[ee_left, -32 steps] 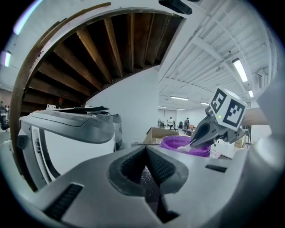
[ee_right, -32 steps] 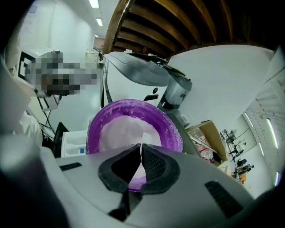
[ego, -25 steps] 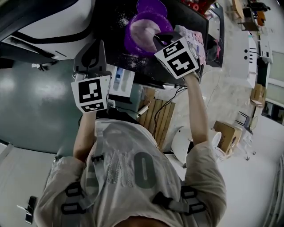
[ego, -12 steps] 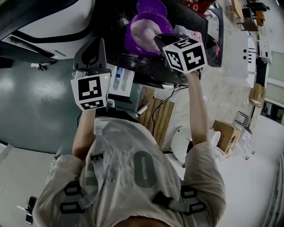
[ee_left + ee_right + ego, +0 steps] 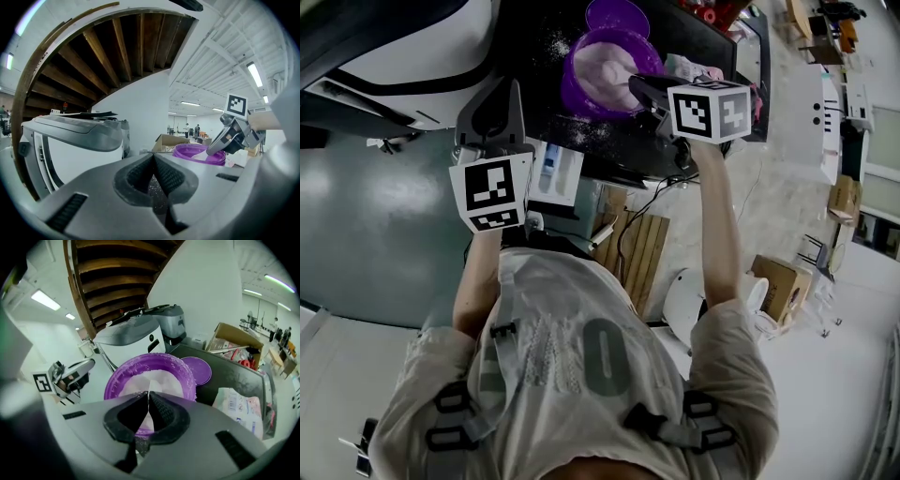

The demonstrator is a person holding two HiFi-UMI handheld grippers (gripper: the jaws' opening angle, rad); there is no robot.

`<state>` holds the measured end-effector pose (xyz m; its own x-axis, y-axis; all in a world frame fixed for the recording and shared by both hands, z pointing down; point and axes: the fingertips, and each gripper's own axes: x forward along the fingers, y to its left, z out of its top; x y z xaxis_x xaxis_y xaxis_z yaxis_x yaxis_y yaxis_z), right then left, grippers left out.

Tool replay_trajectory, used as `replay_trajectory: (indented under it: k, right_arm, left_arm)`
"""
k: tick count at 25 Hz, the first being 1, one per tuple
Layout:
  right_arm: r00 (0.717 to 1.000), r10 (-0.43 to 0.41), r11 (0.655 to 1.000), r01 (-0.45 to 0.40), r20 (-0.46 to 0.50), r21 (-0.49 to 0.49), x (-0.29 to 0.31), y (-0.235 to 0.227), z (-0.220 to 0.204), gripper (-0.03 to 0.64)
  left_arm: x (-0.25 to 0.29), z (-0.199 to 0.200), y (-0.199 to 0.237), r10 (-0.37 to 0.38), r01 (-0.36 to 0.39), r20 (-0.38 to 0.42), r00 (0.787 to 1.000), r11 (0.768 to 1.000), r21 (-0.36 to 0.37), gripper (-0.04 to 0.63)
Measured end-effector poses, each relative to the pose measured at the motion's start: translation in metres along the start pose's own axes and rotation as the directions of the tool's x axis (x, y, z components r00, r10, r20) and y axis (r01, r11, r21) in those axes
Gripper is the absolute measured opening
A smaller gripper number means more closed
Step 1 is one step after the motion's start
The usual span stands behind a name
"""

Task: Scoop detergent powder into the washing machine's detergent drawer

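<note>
Two grippers (image 5: 153, 158) (image 5: 148, 399), one bowl (image 5: 110, 385), one scoop (image 5: 202, 153)

From the head view the white machine (image 5: 412, 47) runs off the top and left edges. The drawer (image 5: 558, 173) is half covered by the black surface (image 5: 534, 56) and the left gripper (image 5: 497, 98). The right gripper (image 5: 637, 84) hides part of the packet (image 5: 694, 67), whose print is too small to read. In the left gripper view, the scoop (image 5: 201, 154) dips behind the rim of the purple tub (image 5: 187, 152), so its load cannot be told. The far people there are too small to make out.
</note>
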<state>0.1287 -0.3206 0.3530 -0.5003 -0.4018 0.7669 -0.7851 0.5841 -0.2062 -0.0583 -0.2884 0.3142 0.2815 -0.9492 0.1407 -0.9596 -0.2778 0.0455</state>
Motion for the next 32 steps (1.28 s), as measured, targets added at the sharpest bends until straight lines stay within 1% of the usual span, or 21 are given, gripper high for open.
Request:
replay_trajectory:
  k: [1,3,5,8,11,13,15,18,21,24,27,30,32]
  right_arm:
    - [0.999,-0.031,0.999,0.031,-0.015,-0.039,0.0,-0.002,-0.003,0.011]
    - [0.992,-0.106,0.983,0.095,-0.063,-0.158,0.003,-0.003,-0.008,0.011]
    - [0.984,-0.141,0.962,0.111,-0.107,-0.249,0.007,0.002,-0.01,0.011]
    - [0.979,-0.122,0.951,0.068,-0.165,-0.3,0.011,0.012,-0.013,0.011]
    - [0.977,-0.065,0.957,0.005,-0.201,-0.289,0.013,0.022,-0.016,0.011]
    - [0.978,-0.025,0.966,-0.029,-0.205,-0.256,0.012,0.027,-0.017,0.011]
    - [0.981,0.015,0.978,-0.054,-0.195,-0.2,0.009,0.029,-0.017,0.011]
    - [0.985,0.085,0.993,-0.097,-0.148,-0.074,0.005,0.029,-0.011,0.011]
    - [0.986,0.15,0.987,-0.146,-0.071,0.065,0.001,0.029,-0.006,0.011]
    - [0.981,0.193,0.963,-0.194,0.026,0.188,-0.006,0.026,-0.001,0.011]
    - [0.968,0.217,0.926,-0.246,0.129,0.286,-0.012,0.024,0.004,0.011]
    - [0.948,0.216,0.884,-0.291,0.234,0.366,-0.017,0.021,0.006,0.011]
    - [0.925,0.215,0.846,-0.337,0.314,0.414,-0.023,0.02,0.007,0.011]
  left_arm:
    - [0.0,0.0,0.0,0.0,0.0,0.001,1.0,1.0,-0.001,0.02]
    - [0.0,0.0,0.0,0.003,-0.003,0.002,1.0,1.0,-0.005,0.02]
    - [0.0,0.0,0.0,0.005,-0.005,0.001,1.0,1.0,-0.008,0.02]
    - [-0.001,-0.002,-0.001,0.005,-0.005,0.001,1.0,1.0,-0.015,0.02]
    - [-0.003,-0.003,0.0,0.009,-0.009,0.0,1.0,1.0,-0.018,0.02]
    - [-0.005,-0.004,0.001,0.012,-0.012,0.0,1.0,1.0,-0.019,0.02]
    - [-0.007,-0.004,0.002,0.016,-0.016,0.001,1.0,1.0,-0.019,0.02]
    - [-0.008,-0.002,0.006,0.024,-0.024,0.001,1.0,1.0,-0.019,0.02]
    - [-0.008,0.0,0.007,0.029,-0.029,0.003,1.0,0.999,-0.017,0.02]
    - [-0.008,0.006,0.005,0.022,-0.022,0.012,1.0,1.0,-0.005,0.02]
    - [-0.008,0.012,0.002,0.012,-0.012,0.02,1.0,1.0,0.011,0.02]
    - [-0.008,0.015,-0.002,-0.001,0.001,0.023,1.0,1.0,0.028,0.02]
    - [-0.009,0.019,-0.006,-0.012,0.01,0.027,1.0,0.999,0.043,0.02]
